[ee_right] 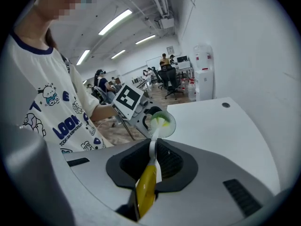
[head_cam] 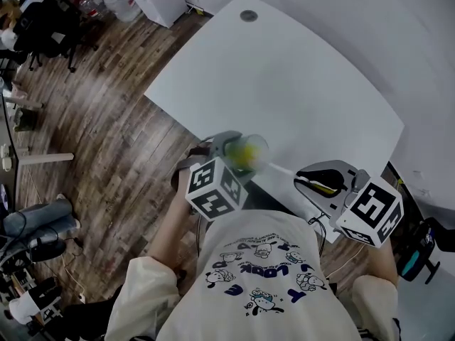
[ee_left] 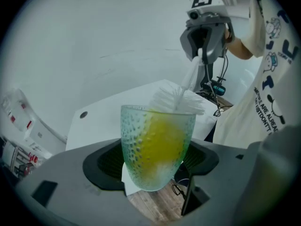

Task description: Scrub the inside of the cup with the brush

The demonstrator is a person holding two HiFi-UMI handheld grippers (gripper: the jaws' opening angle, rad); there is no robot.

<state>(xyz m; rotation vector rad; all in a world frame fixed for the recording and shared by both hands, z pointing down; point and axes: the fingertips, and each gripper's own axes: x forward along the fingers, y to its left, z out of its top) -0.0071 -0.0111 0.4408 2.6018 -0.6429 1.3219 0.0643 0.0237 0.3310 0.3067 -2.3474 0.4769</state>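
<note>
The dimpled clear glass cup [ee_left: 157, 147] sits between the two jaws of my left claw [ee_left: 157, 164], which are closed against its sides. It is held in the air at the near edge of the white counter [head_cam: 298, 84], with its mouth turned toward my right claw [ee_right: 151, 161]. The brush [ee_left: 178, 100] enters that mouth: its white bristles show at the rim, and a yellow mass shows through the glass. I cannot tell whether that mass belongs to the brush.

The brush's white stem runs from the cup back to its yellow handle, and my right claw's jaws are closed on the handle. In the head view the two claws are near each other, joined only by the stem, and the cup [head_cam: 247, 153] is just ahead of the left claw's marker cube [head_cam: 215, 188].

The counter carries a round grey grommet [head_cam: 248, 15] at its far end, well apart from the cup. Wooden floor [head_cam: 99, 119] lies to the left. The person's printed white T-shirt [head_cam: 263, 275] fills the foreground below both claws.
</note>
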